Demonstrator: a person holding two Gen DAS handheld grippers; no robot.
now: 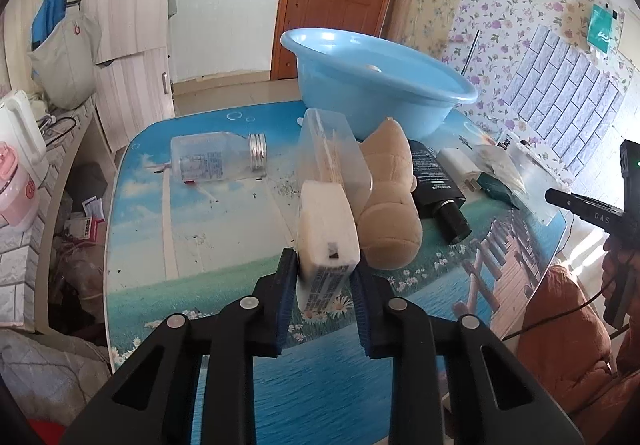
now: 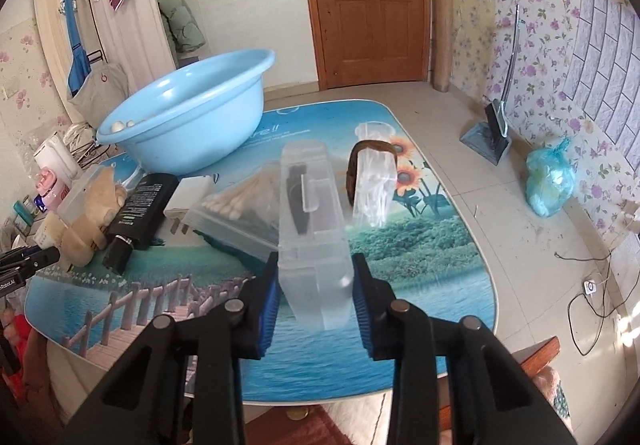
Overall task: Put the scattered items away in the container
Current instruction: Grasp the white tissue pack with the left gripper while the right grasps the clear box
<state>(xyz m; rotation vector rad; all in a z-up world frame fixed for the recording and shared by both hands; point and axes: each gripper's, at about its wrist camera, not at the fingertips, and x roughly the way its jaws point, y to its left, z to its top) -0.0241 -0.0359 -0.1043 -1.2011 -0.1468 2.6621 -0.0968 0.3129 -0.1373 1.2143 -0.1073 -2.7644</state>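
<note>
1. Left wrist view: the left gripper [image 1: 325, 281] had its blue pads closed tight on a white packet [image 1: 326, 233], whose printed end sat between the jaws.
2. Just beyond the packet, at about 12 o'clock, stood a clear box [image 1: 332, 153] of swabs, with a tan plush toy [image 1: 390, 205] touching the packet's side at 2 o'clock.
3. A black tube [image 1: 438, 189] lay beside the toy at 3 o'clock, and a white plug [image 1: 460, 165] just past it.
4. The blue basin [image 1: 380, 85] sat at 12 o'clock at the table's [image 1: 180, 245] far edge; a clear bottle [image 1: 216, 161] lay on its side at 10 o'clock.
5. The right gripper's body showed at the 3 o'clock edge.
6. Right wrist view: the right gripper [image 2: 316, 293] was clamped on a clear case [image 2: 314, 237] with a dark item inside.
7. The basin [image 2: 192, 113] stood at 10 o'clock, small pale things in it.
8. A swab box [image 2: 244, 209] lay at 11 o'clock just beside the case; the tube [image 2: 140, 213] and toy [image 2: 92, 213] lay at 9 o'clock.
9. A clear bag [image 2: 374, 185] over a brown band stood at 1 o'clock.
</note>
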